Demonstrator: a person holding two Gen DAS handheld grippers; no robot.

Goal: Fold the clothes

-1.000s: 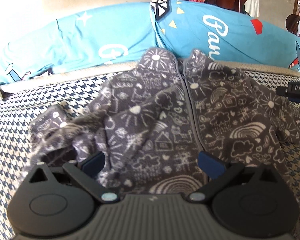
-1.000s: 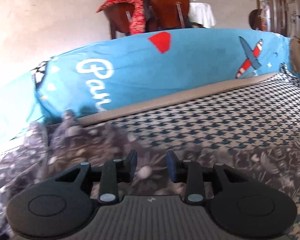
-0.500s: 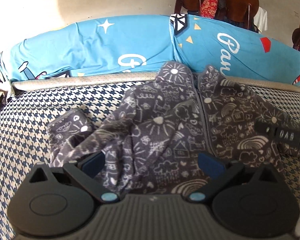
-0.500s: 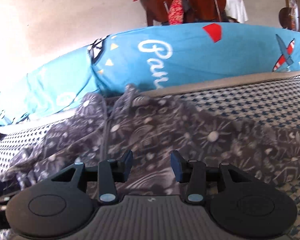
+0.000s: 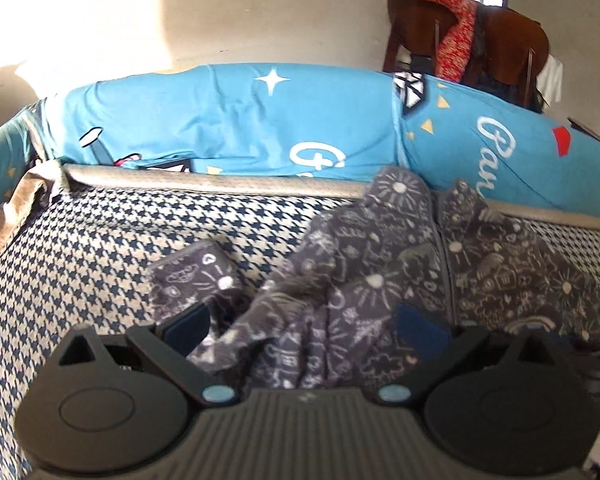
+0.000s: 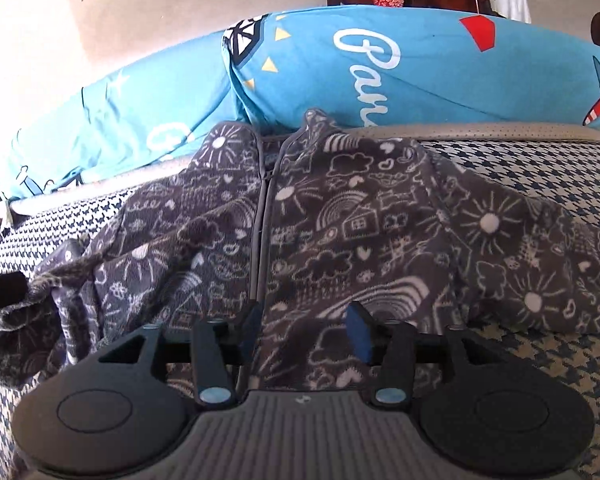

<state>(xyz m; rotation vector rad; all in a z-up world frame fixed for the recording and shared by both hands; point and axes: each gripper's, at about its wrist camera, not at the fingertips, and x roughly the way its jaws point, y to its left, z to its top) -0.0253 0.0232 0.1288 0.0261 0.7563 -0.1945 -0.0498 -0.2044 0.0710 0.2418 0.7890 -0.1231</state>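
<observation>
Grey jacket [image 6: 340, 232] with white doodles – navy-cream houndstooth mattress [image 5: 100, 248], bright blue printed pillows [image 5: 240, 120].

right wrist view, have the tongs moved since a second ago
Yes. The right tongs moved left along the bed: the "Pan" pillow slid rightward, and the jacket zipper now lies ahead. Its jaws are opening, gripping nothing.

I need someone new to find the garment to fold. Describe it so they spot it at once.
Start at the bed with the houndstooth cover and the two bright blue pillows along its far edge. Just in front of them lies the dark grey fleece jacket, front up, zip down its middle. Its white doodles of suns, clouds and houses set it apart.
</observation>
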